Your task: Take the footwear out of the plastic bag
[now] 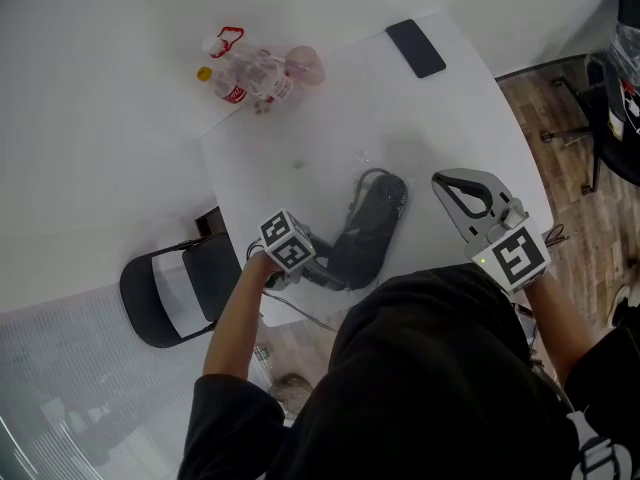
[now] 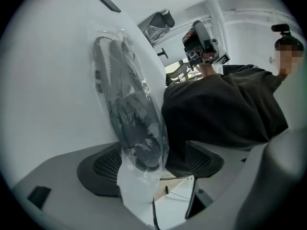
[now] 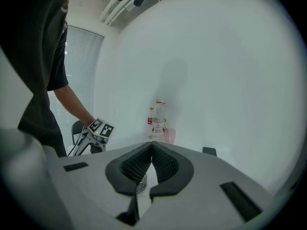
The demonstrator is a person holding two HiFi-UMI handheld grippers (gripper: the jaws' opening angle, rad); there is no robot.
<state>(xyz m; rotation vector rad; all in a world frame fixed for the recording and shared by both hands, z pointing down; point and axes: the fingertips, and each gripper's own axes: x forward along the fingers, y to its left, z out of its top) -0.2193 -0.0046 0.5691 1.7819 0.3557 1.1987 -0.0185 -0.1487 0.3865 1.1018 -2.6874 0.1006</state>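
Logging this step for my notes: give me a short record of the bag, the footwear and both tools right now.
footwear: black, inside the clear plastic bag, lying on the white table
left tool: open, bag's near end between its jaws
right tool: shut, empty, apart from the bag
far edge: bottles, pink cup, phone

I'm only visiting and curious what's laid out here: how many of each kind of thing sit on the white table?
Bottles: 2
Pink cup: 1
Black phone: 1
Plastic bag holding dark footwear: 1
Total: 5
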